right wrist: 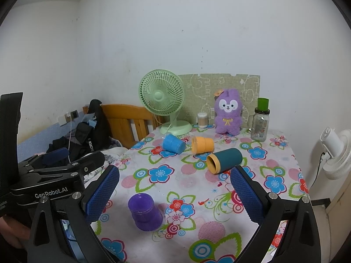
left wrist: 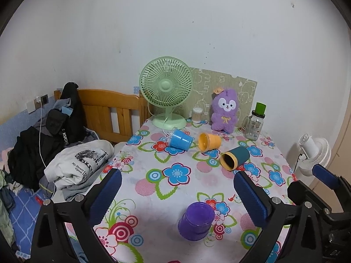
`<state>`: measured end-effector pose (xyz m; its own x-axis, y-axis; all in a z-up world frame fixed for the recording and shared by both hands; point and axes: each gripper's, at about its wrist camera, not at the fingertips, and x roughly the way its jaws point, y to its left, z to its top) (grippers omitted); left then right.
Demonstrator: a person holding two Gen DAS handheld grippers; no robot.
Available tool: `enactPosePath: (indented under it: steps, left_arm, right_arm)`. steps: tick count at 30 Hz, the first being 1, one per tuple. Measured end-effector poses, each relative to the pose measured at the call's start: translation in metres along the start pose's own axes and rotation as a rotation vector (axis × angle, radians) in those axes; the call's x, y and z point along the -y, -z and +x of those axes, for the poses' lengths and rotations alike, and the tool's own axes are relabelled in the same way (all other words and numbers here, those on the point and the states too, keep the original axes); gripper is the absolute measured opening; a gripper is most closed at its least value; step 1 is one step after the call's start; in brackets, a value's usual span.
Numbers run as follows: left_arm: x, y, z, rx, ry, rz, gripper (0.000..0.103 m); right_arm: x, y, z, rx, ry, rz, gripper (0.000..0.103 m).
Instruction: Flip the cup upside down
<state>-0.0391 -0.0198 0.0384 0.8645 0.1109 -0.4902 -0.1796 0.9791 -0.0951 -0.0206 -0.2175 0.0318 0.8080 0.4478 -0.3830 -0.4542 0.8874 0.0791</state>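
A purple cup (left wrist: 196, 220) stands upside down, base up, near the front of the flowered tablecloth (left wrist: 153, 197); it also shows in the right wrist view (right wrist: 144, 211). Farther back, three cups lie on their sides: a blue one (left wrist: 180, 141) (right wrist: 173, 144), an orange one (left wrist: 208, 142) (right wrist: 202, 145) and a teal one with an orange rim (left wrist: 235, 157) (right wrist: 224, 160). My left gripper (left wrist: 177, 195) is open and empty, above and behind the purple cup. My right gripper (right wrist: 175, 191) is open and empty, to the right of the left one.
At the back of the table stand a green fan (left wrist: 166, 92), a purple plush toy (left wrist: 224, 110), a glass jar with a green lid (left wrist: 254, 121) and a cotton swab jar (left wrist: 197, 115). A bed with piled clothes (left wrist: 65, 153) lies left. A white fan (left wrist: 313, 153) stands right.
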Motion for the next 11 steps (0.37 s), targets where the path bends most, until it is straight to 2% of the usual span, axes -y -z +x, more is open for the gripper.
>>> enactPosePath:
  steps: [11]
  left_arm:
    - [0.0018,-0.0015,0.0002,0.013,0.002,0.015,0.103]
  right_arm:
    - [-0.001,0.0052,0.0059,-0.007,-0.006,0.006,0.102]
